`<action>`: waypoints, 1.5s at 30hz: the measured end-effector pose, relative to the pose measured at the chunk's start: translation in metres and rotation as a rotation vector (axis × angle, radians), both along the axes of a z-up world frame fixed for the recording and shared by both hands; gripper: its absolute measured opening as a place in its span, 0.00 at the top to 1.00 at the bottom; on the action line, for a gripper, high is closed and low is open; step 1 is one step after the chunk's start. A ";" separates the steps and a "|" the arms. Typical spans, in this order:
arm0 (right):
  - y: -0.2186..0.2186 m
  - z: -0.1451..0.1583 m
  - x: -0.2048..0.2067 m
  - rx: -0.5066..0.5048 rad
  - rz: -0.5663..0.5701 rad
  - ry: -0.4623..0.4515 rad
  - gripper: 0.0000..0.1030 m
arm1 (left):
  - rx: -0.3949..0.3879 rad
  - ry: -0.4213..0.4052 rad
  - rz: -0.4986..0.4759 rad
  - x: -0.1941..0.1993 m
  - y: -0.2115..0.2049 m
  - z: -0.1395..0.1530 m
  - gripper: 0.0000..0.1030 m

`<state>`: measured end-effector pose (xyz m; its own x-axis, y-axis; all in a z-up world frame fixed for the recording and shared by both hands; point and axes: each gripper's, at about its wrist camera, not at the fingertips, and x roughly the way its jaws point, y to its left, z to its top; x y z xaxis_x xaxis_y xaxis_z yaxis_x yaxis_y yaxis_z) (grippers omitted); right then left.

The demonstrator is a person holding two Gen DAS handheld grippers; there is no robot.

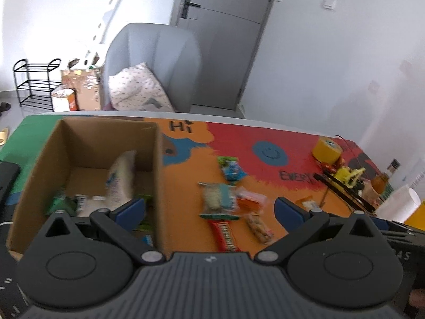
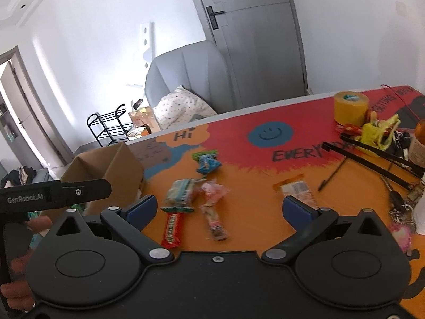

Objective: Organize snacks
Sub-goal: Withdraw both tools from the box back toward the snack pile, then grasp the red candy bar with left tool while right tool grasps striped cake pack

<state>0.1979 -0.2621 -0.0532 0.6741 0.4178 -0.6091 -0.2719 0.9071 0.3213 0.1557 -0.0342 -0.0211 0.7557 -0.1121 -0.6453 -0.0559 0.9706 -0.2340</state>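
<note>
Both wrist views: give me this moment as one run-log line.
left gripper: open, empty | right gripper: open, empty | cardboard box: holds some snacks | red candy bar: on table with other loose snacks

Blur and blocked corners keep much from us.

We cannot read the white packet [image 1: 120,178] in the cardboard box [image 1: 87,143]: it is smeared by blur. The left gripper [image 1: 209,210] hides the box's near corner, and the snack pile [image 2: 196,194] is too soft for labels beyond the red bar [image 2: 172,230].
</note>
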 end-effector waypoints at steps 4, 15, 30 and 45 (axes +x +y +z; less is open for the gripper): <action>-0.011 -0.004 0.004 0.006 0.008 0.008 0.03 | -0.004 -0.005 -0.028 0.003 -0.016 0.000 0.00; -0.033 -0.024 0.017 0.005 0.000 0.057 0.15 | -0.002 0.035 -0.071 0.018 -0.051 -0.020 0.12; -0.042 -0.063 0.044 -0.064 -0.050 0.106 0.20 | 0.050 0.152 -0.041 0.045 -0.058 -0.068 0.39; -0.035 -0.088 0.059 -0.130 -0.068 0.106 0.23 | 0.093 0.204 -0.012 0.058 -0.055 -0.094 0.66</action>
<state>0.2564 -0.2972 -0.1412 0.6275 0.2860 -0.7242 -0.1790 0.9582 0.2233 0.2141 -0.0893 -0.1154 0.6077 -0.0530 -0.7924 -0.0811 0.9884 -0.1283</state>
